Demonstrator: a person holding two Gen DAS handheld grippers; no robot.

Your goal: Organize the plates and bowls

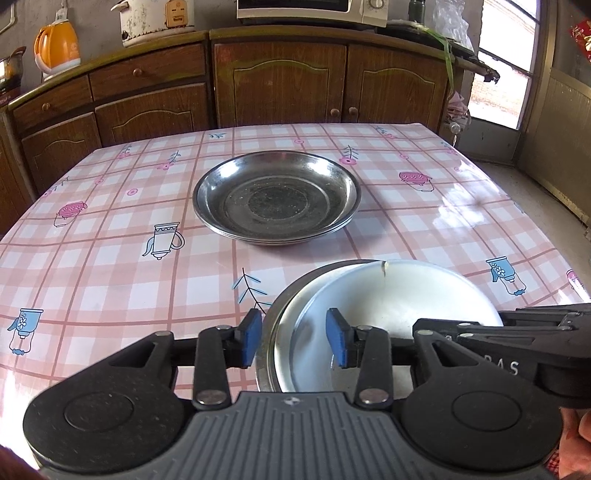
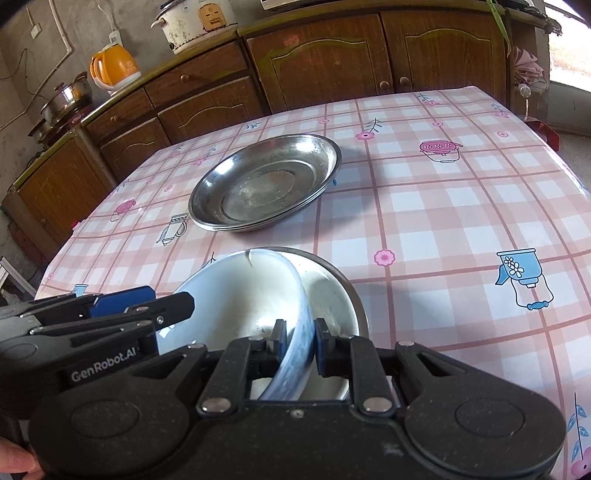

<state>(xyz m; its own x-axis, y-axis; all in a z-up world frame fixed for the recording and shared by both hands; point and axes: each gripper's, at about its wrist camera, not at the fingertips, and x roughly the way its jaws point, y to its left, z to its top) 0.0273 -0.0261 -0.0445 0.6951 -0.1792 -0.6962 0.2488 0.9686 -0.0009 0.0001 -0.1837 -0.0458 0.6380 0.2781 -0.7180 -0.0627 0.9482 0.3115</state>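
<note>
A stack of steel plates (image 1: pixel 276 197) (image 2: pixel 264 182) sits mid-table. Near the front edge a white bowl (image 1: pixel 399 299) (image 2: pixel 236 295), chipped at its far rim, rests tilted inside a steel bowl (image 1: pixel 266 339) (image 2: pixel 334 291). My right gripper (image 2: pixel 297 345) is shut on the white bowl's right rim; it shows from the side in the left wrist view (image 1: pixel 517 328). My left gripper (image 1: pixel 293 341) is open, its jaws straddling the left rims of both bowls; it shows at the left of the right wrist view (image 2: pixel 122 302).
The table carries a pink checked cloth (image 1: pixel 110 236). Behind it stand wooden cabinets (image 1: pixel 280 81) with an orange kettle (image 1: pixel 57 46), a rice cooker (image 1: pixel 157 20) and a microwave (image 1: pixel 314 9). A doorway (image 1: pixel 506 62) is at the right.
</note>
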